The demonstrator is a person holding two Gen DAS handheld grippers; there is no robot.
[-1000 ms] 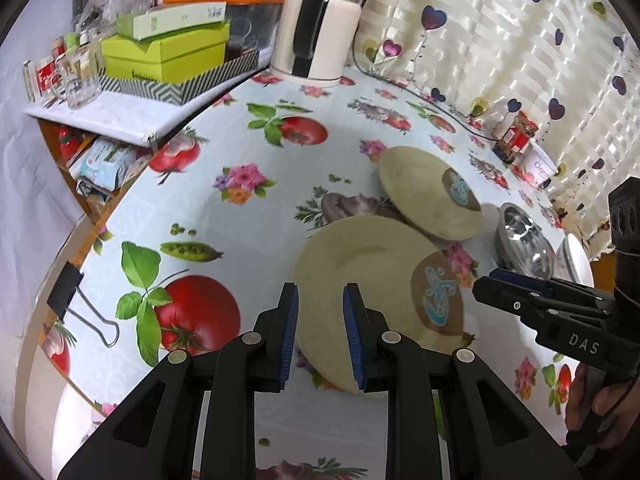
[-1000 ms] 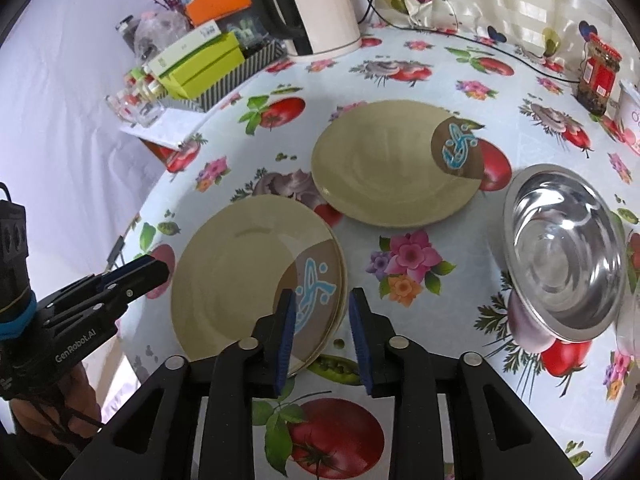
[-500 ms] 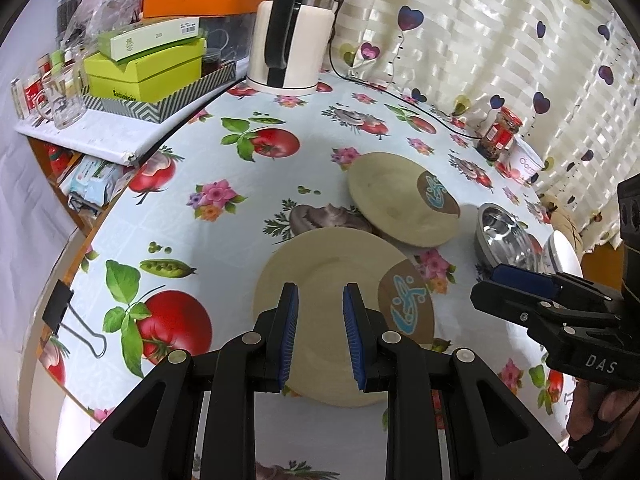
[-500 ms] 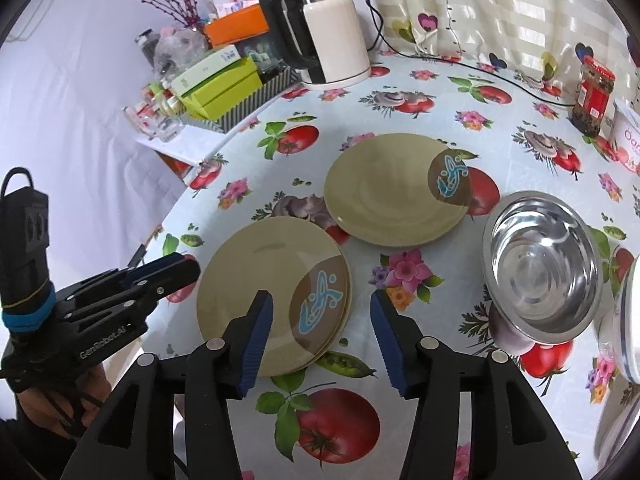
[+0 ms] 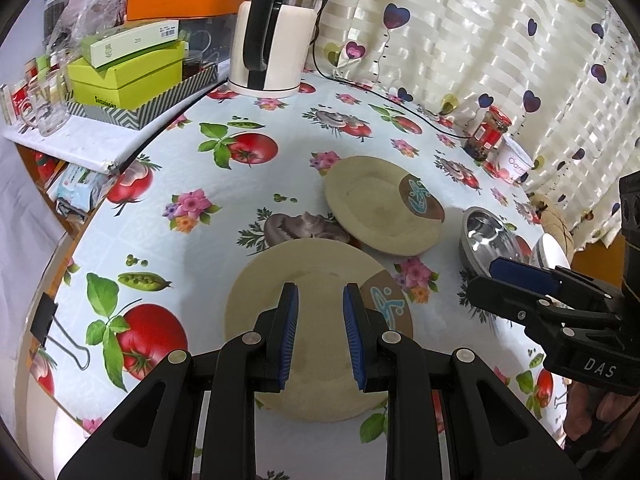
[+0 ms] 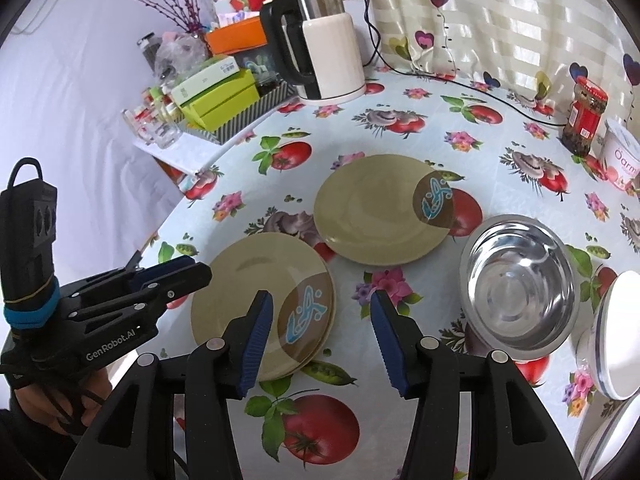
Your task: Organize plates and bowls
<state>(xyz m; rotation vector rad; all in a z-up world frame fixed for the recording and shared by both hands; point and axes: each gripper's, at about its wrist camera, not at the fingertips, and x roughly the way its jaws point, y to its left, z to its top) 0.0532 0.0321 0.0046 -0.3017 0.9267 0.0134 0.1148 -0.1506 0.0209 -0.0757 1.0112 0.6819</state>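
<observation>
Right gripper (image 6: 322, 322) spread wide above the near plates (image 6: 262, 306), lower centre; left gripper (image 5: 320, 334) narrowly parted, empty. Far plate (image 6: 380, 210) sits mid-frame: pinch its rim squarely, lift level, stack it

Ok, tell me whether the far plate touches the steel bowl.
Apart. The right wrist view shows tablecloth between the far plate and the steel bowl.
</observation>
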